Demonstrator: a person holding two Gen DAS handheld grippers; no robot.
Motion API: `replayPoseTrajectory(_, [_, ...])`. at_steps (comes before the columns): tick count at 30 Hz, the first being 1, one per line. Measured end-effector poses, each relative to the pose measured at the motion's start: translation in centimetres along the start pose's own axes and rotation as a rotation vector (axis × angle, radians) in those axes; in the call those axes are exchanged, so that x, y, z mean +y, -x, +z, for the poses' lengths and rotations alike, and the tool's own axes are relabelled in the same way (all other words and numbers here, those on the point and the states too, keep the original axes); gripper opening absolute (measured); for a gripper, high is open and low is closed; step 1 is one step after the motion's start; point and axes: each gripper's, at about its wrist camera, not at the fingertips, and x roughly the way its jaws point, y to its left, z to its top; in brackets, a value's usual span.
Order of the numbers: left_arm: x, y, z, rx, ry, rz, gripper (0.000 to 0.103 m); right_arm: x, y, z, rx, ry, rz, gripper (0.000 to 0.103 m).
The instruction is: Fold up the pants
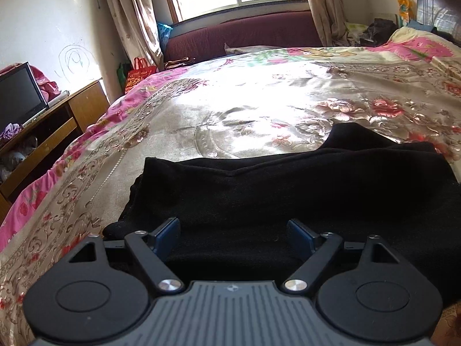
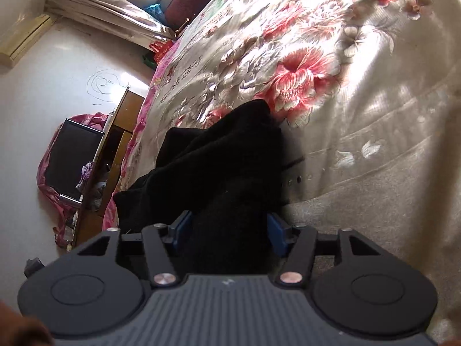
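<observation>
The black pants [image 1: 288, 190] lie folded in a thick stack on the floral bedspread [image 1: 245, 106]. My left gripper [image 1: 233, 236] is open, its blue pads [image 1: 168, 235] wide apart just above the near edge of the stack. In the right wrist view the camera is rolled sideways. My right gripper [image 2: 227, 233] has its blue pads [image 2: 181, 229] on either side of a thick bunch of the pants [image 2: 219, 167]. The cloth fills the gap between the pads and rises ahead of them. The bedspread [image 2: 360, 115] lies beyond.
The bed's left edge with pink trim [image 1: 86, 132] drops toward a wooden TV stand [image 1: 57, 121] with a dark screen [image 1: 20, 95]. A maroon sofa [image 1: 245, 34] and window stand beyond the bed's far end. Clutter lies at the far right [image 1: 380, 28].
</observation>
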Motion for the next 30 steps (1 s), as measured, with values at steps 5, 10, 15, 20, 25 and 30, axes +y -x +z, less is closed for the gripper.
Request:
replayPoseTrajectory(5, [-1.3, -0.2, -0.2, 0.008, -0.086, -0.021, 0.095, -1.4, 1.3, 0.0, 0.054, -0.038, 0.053, 0.063])
replayPoseTrajectory(10, [-1.6, -0.6, -0.5, 0.02, -0.074, -0.049, 0.095, -3.0, -0.3, 0.7, 0.043, -0.133, 0.176, 0.065])
replayPoseTrajectory(15, [-1.1, -1.1, -0.4, 0.043, -0.04, -0.08, 0.095, -1.9, -2.6, 1.4, 0.082, -0.117, 0.221, 0.066])
replayPoseTrajectory(20, [-1.1, -1.3, -0.4, 0.044, -0.061, -0.094, 0.095, -1.6, -2.3, 1.3, 0.11, -0.13, 0.272, 0.065])
replayPoseTrajectory(25, [-1.6, -2.4, -0.3, 0.083, -0.046, -0.085, 0.095, -0.2, -7.6, 1.2, 0.092, -0.169, 0.214, 0.033])
replayPoseTrajectory(30, [-3.4, -1.4, -0.2, 0.098, -0.069, -0.121, 0.094, -0.9, -3.4, 0.6, 0.04, -0.184, 0.251, 0.015])
